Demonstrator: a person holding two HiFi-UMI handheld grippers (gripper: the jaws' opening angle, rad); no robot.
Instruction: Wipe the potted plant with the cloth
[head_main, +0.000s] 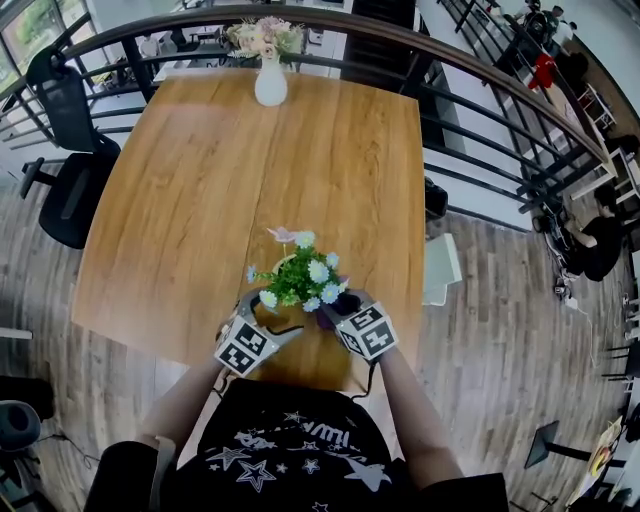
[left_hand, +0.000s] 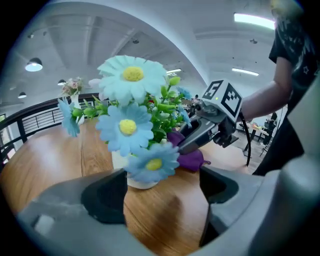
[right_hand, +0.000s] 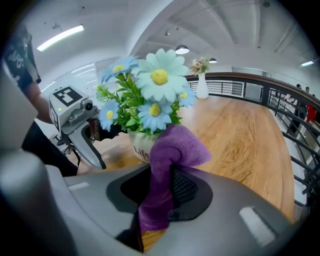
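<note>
Where the potted plant (head_main: 299, 279) stood: on the near part of the wooden table (head_main: 190, 190), close to its front edge and just in front of the person, between the two tools.
Plant: upright in a small white pot (right_hand: 141, 146) with dark print on its side; green leaves and pale blue daisies with yellow centres spread above the rim, and one pinkish bloom rose at the top in the head view.
Left hand-held gripper (left_hand: 160, 194): released, its jaws wide apart with only bare wood between the pads; the pot sat just beyond the tips, and a daisy hung in front of the camera. Whether a fingertip touched the pot could not be told.
Right hand-held gripper (right_hand: 167, 192): clenched on the purple cloth (right_hand: 172, 150), which was pinched between the jaws.
Cloth: its free end stood up out of the jaws in a bunched fold, right against the pot's side and just under the lowest flowers.
Person: both forearms reached in from the bottom of the head view, wearing a dark top with a star print.
Far end of the table: a white vase (head_main: 270, 84) of pale flowers, well apart from the plant.
Surroundings: a black office chair (head_main: 66, 140) left of the table and a dark curved railing (head_main: 470, 65) behind it.
</note>
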